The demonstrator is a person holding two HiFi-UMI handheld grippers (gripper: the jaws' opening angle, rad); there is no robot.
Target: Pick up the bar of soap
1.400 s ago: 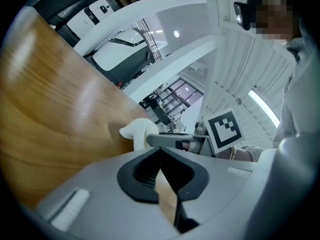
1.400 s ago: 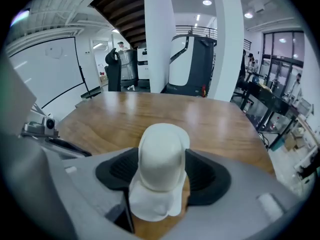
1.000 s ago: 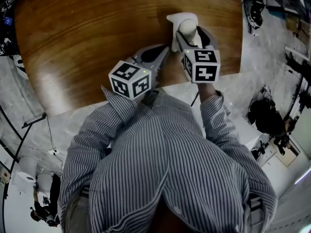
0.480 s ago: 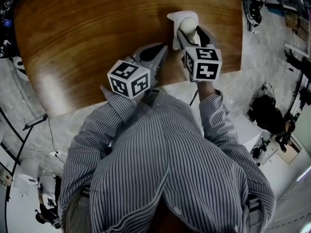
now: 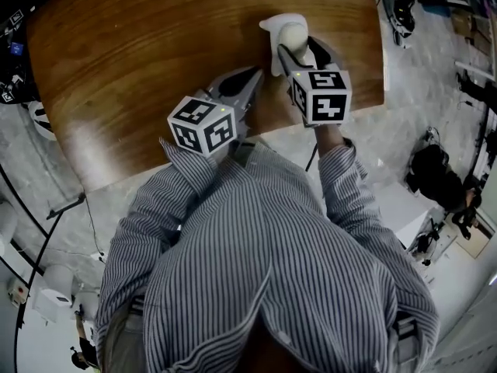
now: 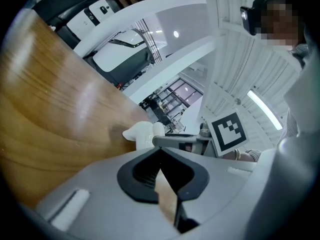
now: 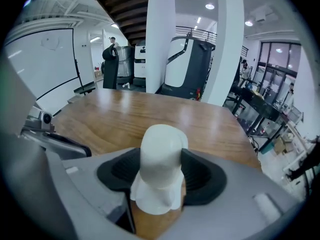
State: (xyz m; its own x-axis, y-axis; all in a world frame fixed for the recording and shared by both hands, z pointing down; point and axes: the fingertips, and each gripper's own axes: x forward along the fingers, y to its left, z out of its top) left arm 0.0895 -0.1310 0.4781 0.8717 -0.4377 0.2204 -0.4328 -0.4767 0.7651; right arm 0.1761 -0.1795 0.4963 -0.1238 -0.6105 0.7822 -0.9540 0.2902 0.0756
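The bar of soap (image 7: 161, 151) is a rounded white lump resting on a white flared dish (image 7: 152, 199) on the wooden table (image 5: 140, 61). My right gripper (image 7: 160, 170) has its black pads against both sides of the soap. From the head view the soap (image 5: 293, 34) shows just ahead of the right gripper (image 5: 300, 47), near the table's right front corner. Left of it, my left gripper (image 5: 252, 76) lies low over the table, shut and empty. In the left gripper view the left gripper (image 6: 161, 151) points toward the white dish (image 6: 142, 134).
The table's front edge (image 5: 233, 142) runs just under both grippers, and its right edge (image 5: 382, 45) is close to the soap. Beyond the table are a pale floor, a white pillar (image 7: 160, 39) and machines (image 7: 192, 64).
The right jaws have narrowed slightly around the soap. Both grippers and the soap have stayed in nearly the same place on the table.
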